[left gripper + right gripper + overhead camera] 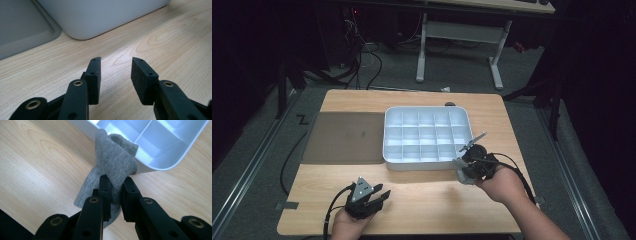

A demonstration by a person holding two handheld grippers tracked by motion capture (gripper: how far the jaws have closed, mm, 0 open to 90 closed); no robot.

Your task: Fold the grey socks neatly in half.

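Observation:
A grey sock is bunched up between the pads of my right gripper, which is shut on it. The sock hangs above the wooden table, just in front of the front right corner of a white compartment tray. In the high view the right gripper sits at that corner of the tray, with the sock a small grey lump at its tip. My left gripper rests low near the table's front edge, open, with nothing between its jaws.
A dark grey mat lies left of the tray, touching its side; its raised edge and the tray's wall are ahead of the left gripper. Bare wood lies between the two hands. Cables and a desk frame stand beyond the table.

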